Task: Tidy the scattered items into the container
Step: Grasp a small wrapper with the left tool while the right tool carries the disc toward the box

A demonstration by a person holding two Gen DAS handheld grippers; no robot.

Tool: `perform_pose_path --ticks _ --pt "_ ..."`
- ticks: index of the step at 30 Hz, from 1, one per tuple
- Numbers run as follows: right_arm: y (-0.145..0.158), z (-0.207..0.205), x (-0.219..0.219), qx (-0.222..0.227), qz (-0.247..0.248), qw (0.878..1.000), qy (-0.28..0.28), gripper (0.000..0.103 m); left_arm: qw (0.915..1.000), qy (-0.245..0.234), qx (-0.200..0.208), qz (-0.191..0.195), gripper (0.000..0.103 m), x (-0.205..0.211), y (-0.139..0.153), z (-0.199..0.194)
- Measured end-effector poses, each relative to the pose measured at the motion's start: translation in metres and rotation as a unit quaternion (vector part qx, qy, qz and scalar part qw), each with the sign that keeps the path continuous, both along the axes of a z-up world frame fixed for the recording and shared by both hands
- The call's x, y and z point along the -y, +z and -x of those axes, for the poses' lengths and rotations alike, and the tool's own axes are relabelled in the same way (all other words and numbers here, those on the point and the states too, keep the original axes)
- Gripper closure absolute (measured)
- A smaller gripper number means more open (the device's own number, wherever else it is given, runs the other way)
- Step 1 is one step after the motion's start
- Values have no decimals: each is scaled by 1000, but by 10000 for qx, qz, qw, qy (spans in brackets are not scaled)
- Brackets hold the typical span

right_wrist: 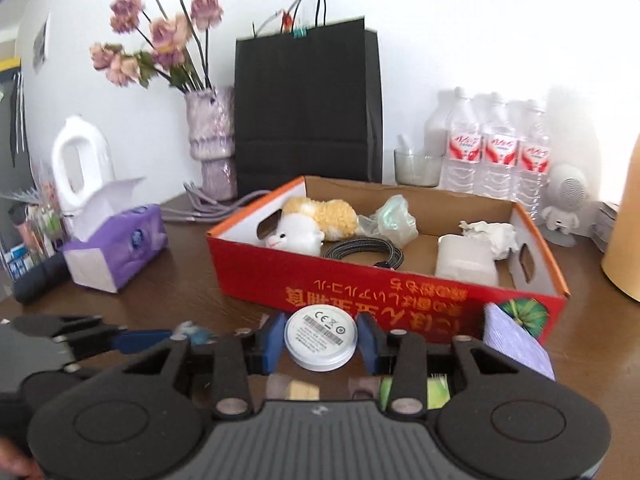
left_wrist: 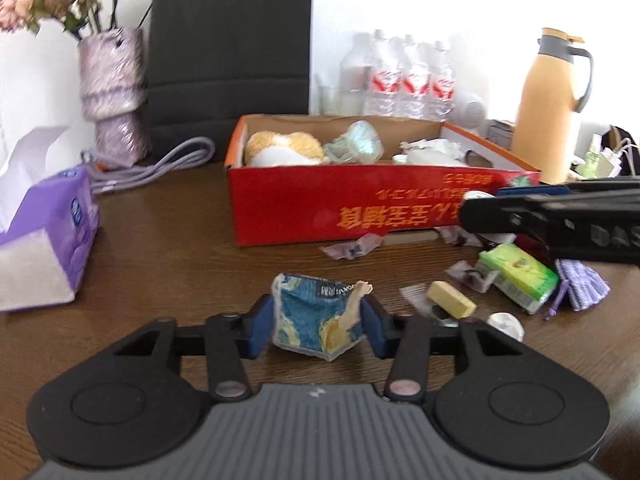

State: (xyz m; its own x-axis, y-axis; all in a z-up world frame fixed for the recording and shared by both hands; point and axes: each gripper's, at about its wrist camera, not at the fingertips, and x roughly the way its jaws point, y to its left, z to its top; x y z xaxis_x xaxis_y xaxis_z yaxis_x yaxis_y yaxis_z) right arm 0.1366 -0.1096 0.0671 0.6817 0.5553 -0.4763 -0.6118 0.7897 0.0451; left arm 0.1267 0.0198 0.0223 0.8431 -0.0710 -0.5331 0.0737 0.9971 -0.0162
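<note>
My left gripper (left_wrist: pixel 316 326) is shut on a crumpled blue snack wrapper (left_wrist: pixel 316 316) and holds it above the table, in front of the red cardboard box (left_wrist: pixel 320 200). My right gripper (right_wrist: pixel 320 338) is shut on a round white disc (right_wrist: pixel 320 336) with a label, just in front of the box (right_wrist: pixel 256 276). The box holds a plush toy (right_wrist: pixel 316 220), a coiled cable (right_wrist: pixel 364 252), a white charger (right_wrist: pixel 466 260) and crumpled wrappers. On the table to the right lie a yellow eraser (left_wrist: pixel 452 299), a green packet (left_wrist: pixel 518 274), a purple cloth (left_wrist: pixel 584 284) and a white cap (left_wrist: pixel 506 324).
A purple tissue box (left_wrist: pixel 44 236) stands at the left. A vase of flowers (left_wrist: pixel 114 92), a black paper bag (left_wrist: pixel 232 48), water bottles (left_wrist: pixel 404 80) and a tan jug (left_wrist: pixel 552 100) line the back. Small candy wrappers (left_wrist: pixel 352 246) lie by the box front.
</note>
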Motion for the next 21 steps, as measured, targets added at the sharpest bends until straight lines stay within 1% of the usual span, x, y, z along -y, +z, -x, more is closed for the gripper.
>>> perform_pose_path --ticks 1,2,5,7,9,12,16,19,21 --pt "1 9 4 105 -7 9999 -5 65 10000 -21 82 -8 69 1 1 3" --pt "2 17 7 185 23 9998 -12 65 9999 -33 129 -12 76 2 2 5" --pt "2 39 16 266 93 9996 -36 65 9997 100 177 -95 81 7 2 16" --pt "0 52 24 279 134 9995 -41 65 9993 177 308 -136 84 12 3 35" --pt "-2 66 31 303 144 9994 -70 65 9984 332 430 -126 88 19 7 56" --pt "-5 87 45 334 46 9994 -106 65 9958 419 809 -42 88 34 16 98" --pt "-7 116 59 466 -308 9984 -68 65 9920 211 1242 -12 88 52 27 140" --pt "-5 131 61 728 -453 9963 -64 65 9890 27 1479 -25 88 61 33 152" --pt "-1 135 62 852 -532 9949 -115 65 9886 -20 1506 -24 88 63 37 152"
